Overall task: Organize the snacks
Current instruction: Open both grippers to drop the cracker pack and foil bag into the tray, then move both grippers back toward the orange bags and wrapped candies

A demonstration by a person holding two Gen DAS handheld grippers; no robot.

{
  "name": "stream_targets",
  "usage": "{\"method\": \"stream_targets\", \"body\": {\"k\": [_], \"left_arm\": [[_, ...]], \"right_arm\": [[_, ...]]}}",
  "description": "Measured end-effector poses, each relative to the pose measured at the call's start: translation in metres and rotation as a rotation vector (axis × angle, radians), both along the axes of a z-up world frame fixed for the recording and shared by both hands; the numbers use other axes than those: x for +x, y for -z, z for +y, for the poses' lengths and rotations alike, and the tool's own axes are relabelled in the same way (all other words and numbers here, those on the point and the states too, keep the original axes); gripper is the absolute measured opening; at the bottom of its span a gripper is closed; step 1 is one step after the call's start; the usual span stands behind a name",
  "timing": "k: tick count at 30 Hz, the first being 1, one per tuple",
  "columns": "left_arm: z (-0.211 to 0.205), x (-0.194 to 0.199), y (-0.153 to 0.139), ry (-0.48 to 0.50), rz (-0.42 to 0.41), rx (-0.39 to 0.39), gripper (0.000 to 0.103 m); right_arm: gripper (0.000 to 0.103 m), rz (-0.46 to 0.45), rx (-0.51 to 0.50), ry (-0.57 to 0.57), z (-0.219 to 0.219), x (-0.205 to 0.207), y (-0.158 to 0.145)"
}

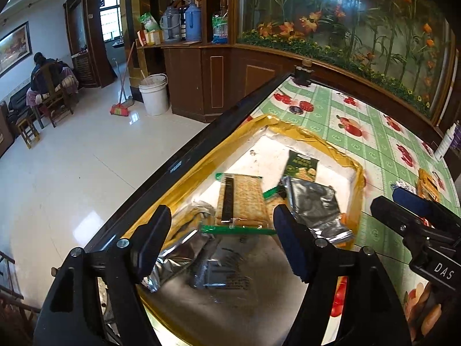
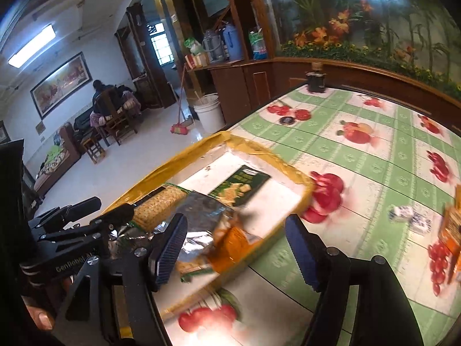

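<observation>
Left wrist view: we log the worktop (image 1: 371, 132), covered in a green-and-white fruit-print cloth, as the largest item. On it, at the near left edge, sits a shallow white tray (image 1: 288, 147) with yellow tape round its rim; the snacks lie inside it.

Left claw (image 1: 222, 239) hangs over the near end of the tray, tilted down and forward, jaws spread wide, nothing between the pads. Right claw (image 2: 236, 248) hovers at the tray's right side, over its rim and the cloth, also spread and empty; in the left wrist view it enters from the right edge (image 1: 409, 204).

Tray contents, by size:
- Cracker sleeve (image 1: 240, 199), clear wrap with green ends, long axis running from the near end toward the far end of the tray.
- Silver foil packet (image 1: 314, 204), just right of the sleeve, long axis roughly parallel to it, near end by the right rim.
- Crumpled silver packet (image 1: 173, 259), under the left claw's left pad.
- Dark green snack pouch (image 1: 302, 165), at the far end, flat, printed face up.

Right wrist view: an orange wrapper (image 2: 236, 248) lies at the near right rim; blurred, so we cannot tell its orientation.

Outside the tray, on the cloth to the right: small blue-and-white sweets (image 2: 409, 216) and an orange packet (image 2: 452, 227), well apart from the tray.
</observation>
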State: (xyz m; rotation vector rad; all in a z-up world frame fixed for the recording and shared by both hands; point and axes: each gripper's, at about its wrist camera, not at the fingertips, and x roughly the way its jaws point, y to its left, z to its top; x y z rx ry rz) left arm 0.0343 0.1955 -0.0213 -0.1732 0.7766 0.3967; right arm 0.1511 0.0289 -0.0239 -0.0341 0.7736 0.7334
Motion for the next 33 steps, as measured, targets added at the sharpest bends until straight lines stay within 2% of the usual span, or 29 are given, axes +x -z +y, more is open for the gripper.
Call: {"method": "stream_targets", "body": {"k": [13,33], "left_arm": [[-0.061,0.007,-0.011,0.099,-0.01,0.027,0.073],[-0.169,0.046,0.0,0.34,0.052,0.043,0.073]], "right_arm": [[0.075,0.016,0.012,0.162,-0.099,-0.007,0.004],[0.08,0.046,0.01,0.433,-0.248,-0.014,0.019]]}}
